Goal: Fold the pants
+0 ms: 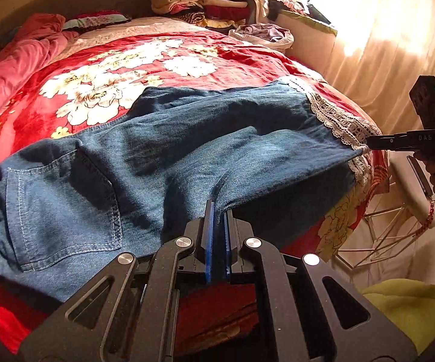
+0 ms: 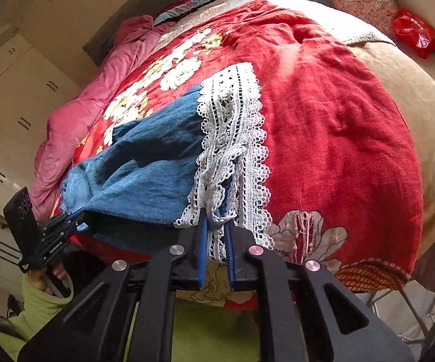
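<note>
Blue denim pants (image 1: 163,150) with white lace hems (image 1: 338,117) lie across the near side of a bed covered by a red flowered blanket (image 1: 187,51). Their waistband and back pocket are at the left, the legs reach right. My left gripper (image 1: 219,211) is shut on the near edge of a denim leg. In the right wrist view the pants (image 2: 151,163) end in a lace hem (image 2: 232,138), and my right gripper (image 2: 217,223) is shut on that lace at the bed's edge. Each gripper shows in the other's view: the right gripper (image 1: 371,143) and the left gripper (image 2: 77,214).
Folded clothes (image 1: 205,0) are stacked at the bed's far end beside a bag of laundry (image 1: 262,34). A pink quilt (image 1: 15,63) lies along the left side. A white wire frame (image 1: 392,229) stands by the bed corner, curtains (image 1: 383,54) behind. A red bag (image 2: 413,31) lies far right.
</note>
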The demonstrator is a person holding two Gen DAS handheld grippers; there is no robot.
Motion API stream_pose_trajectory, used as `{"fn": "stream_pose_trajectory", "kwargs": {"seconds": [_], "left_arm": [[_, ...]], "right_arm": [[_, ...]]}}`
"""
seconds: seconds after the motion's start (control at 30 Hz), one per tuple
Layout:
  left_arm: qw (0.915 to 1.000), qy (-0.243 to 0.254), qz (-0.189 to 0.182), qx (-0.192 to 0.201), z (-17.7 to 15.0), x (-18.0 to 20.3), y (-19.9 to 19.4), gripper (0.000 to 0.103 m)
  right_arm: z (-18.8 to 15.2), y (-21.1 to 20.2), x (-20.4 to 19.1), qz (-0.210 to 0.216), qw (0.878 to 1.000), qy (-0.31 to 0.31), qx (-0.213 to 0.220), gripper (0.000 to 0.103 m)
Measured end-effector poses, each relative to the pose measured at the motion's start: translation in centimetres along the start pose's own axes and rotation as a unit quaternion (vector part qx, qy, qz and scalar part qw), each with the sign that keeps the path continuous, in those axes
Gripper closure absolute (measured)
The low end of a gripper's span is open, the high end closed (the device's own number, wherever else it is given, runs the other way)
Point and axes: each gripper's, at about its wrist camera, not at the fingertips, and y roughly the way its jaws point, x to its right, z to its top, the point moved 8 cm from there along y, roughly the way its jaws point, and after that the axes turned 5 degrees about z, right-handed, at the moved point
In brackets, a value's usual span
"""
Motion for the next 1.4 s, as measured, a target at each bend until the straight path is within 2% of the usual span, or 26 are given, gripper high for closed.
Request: {"fn": "stream_pose_trajectory", "kwargs": {"seconds": [0.17, 0.37, 0.47, 0.5, 0.57, 0.67, 0.7, 0.77, 0.87, 0.97, 1.03, 1.13, 1.2, 1.3, 1.33, 1.4], "left_arm": [[0.9997, 0.02, 0.001, -0.016, -1.1, 0.6, 0.3, 0.102], [0.9985, 0.021, 0.002, -0.05, -2.5, 0.6, 2.1, 0.1], [0.9985, 0.019, 0.002, -0.052, -2.6, 0.6, 2.2, 0.099], [0.9985, 0.021, 0.002, -0.05, -2.5, 0.6, 2.0, 0.097], [0.9986, 0.025, 0.005, -0.047, -2.5, 0.7, 1.6, 0.085], [0.9988, 0.024, -0.001, -0.043, -2.7, 0.7, 0.8, 0.074], [0.9989, 0.022, -0.003, -0.04, -2.7, 0.6, 0.3, 0.072], [0.9995, 0.013, -0.004, -0.028, -2.5, 0.1, -0.8, 0.065], [0.9995, -0.02, 0.022, -0.007, -1.8, -2.5, -2.7, 0.058], [0.9951, -0.08, 0.059, 0.007, -1.6, -6.7, -4.2, 0.047], [0.9862, -0.136, 0.095, 0.006, -2.2, -10.2, -4.8, 0.045], [0.9687, -0.209, 0.134, 0.013, -3.0, -14.6, -5.7, 0.043], [0.9635, -0.23, 0.137, 0.018, -3.1, -16.0, -5.7, 0.043], [0.9629, -0.227, 0.146, 0.013, -3.0, -16.3, -4.7, 0.043], [0.9629, -0.222, 0.152, 0.013, -3.1, -16.4, -4.5, 0.043], [0.9628, -0.218, 0.158, 0.015, -3.1, -16.6, -4.4, 0.043]], "right_arm": [[-1.9, 0.8, 0.7, -0.012, 0.999, -0.005, -0.039, 0.093], [-3.0, 2.2, 2.3, -0.028, 0.997, 0.02, -0.062, 0.093], [-3.1, 2.0, 2.2, -0.045, 0.997, 0.005, -0.07, 0.086], [-2.9, 1.7, 2.2, -0.056, 0.996, -0.001, -0.069, 0.08], [-2.4, 0.5, 2.3, -0.074, 0.996, -0.013, -0.056, 0.075], [-0.5, -1.7, 1.7, -0.105, 0.993, -0.048, -0.01, 0.074], [0.0, -2.1, 1.0, -0.11, 0.992, -0.065, 0.004, 0.07], [0.6, -1.7, -0.4, -0.109, 0.989, -0.102, 0.019, 0.068], [0.0, 0.6, -3.9, -0.079, 0.982, -0.173, 0.004, 0.067], [-1.9, 3.8, -7.5, -0.075, 0.959, -0.274, -0.019, 0.067], [-3.1, 5.6, -9.4, -0.08, 0.938, -0.337, -0.031, 0.067], [-4.3, 7.7, -11.4, -0.079, 0.913, -0.398, -0.047, 0.067], [-4.8, 8.9, -12.1, -0.093, 0.896, -0.431, -0.054, 0.067], [-5.7, 10.5, -12.1, -0.112, 0.875, -0.466, -0.075, 0.069], [-6.1, 11.1, -11.7, -0.121, 0.868, -0.474, -0.085, 0.073], [-6.4, 12.0, -11.3, -0.119, 0.867, -0.474, -0.102, 0.095]]}}
